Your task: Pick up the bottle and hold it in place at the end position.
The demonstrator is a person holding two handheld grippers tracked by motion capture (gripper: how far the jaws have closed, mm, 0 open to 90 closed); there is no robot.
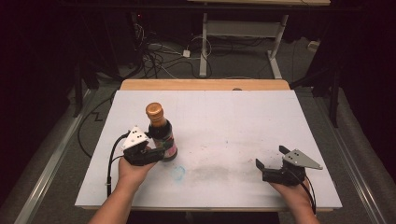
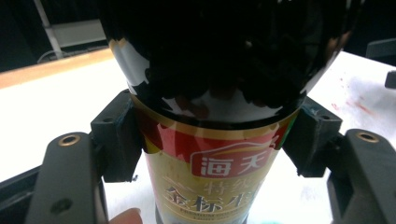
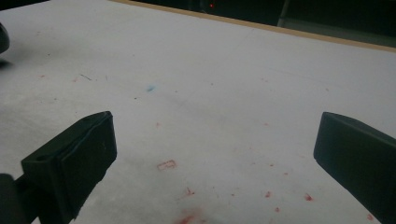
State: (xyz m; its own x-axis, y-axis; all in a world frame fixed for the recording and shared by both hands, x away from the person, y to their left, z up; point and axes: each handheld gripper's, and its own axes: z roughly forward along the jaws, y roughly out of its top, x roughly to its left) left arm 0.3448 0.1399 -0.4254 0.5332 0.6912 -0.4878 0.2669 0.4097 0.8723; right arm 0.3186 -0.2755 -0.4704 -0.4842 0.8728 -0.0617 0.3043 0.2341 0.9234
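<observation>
Where gripper [image 2: 210, 140] clamps — bottle [image 2: 210, 177] label

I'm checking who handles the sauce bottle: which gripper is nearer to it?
Left. The left gripper is clamped on the sauce bottle at its label; the right gripper rests open, far across the table.

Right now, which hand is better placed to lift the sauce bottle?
Left. The left gripper is shut on the sauce bottle, pads on both sides. The right gripper rests open, far away.
</observation>
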